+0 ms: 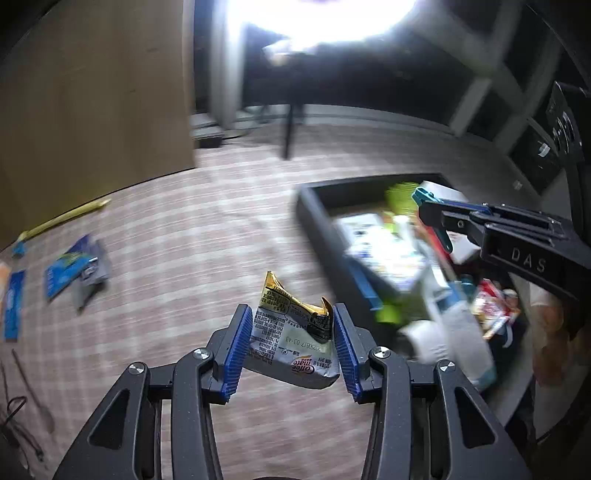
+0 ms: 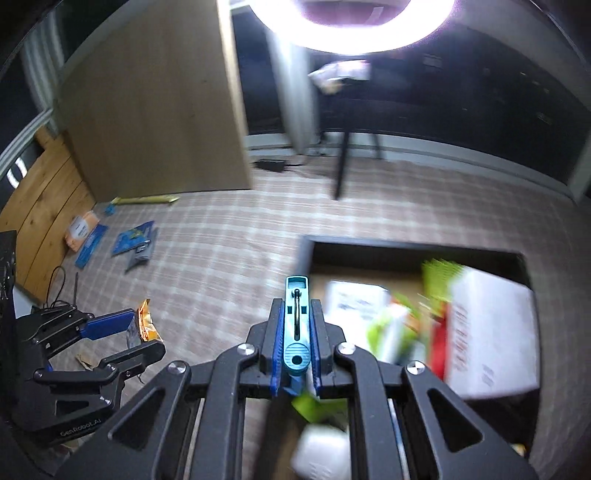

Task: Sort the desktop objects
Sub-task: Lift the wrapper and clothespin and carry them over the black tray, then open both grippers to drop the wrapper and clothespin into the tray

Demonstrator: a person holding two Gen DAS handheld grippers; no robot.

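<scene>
The left gripper [image 1: 291,341], half open, clamps a creamer sachet [image 1: 293,338] while the right gripper [image 2: 295,334], nearly closed, pinches a teal clip [image 2: 296,332] above the crowded black tray [image 2: 406,246], where both are best released low, over clear gaps.

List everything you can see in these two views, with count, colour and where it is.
Creamer sachet: one, gold and white, between the left gripper's pads.
Utility knife: one, teal, clamped in the right gripper.
Storage box: one, dark, on the checked cloth at right, full of blurred packets.
Loose packets: several, mostly blue, one orange, far left on the cloth.
Yellow pen: one, by the wooden panel.
Ring light: one, white, overhead.
Left gripper: black, blue pads.
Right gripper: black, blue pads.
</scene>
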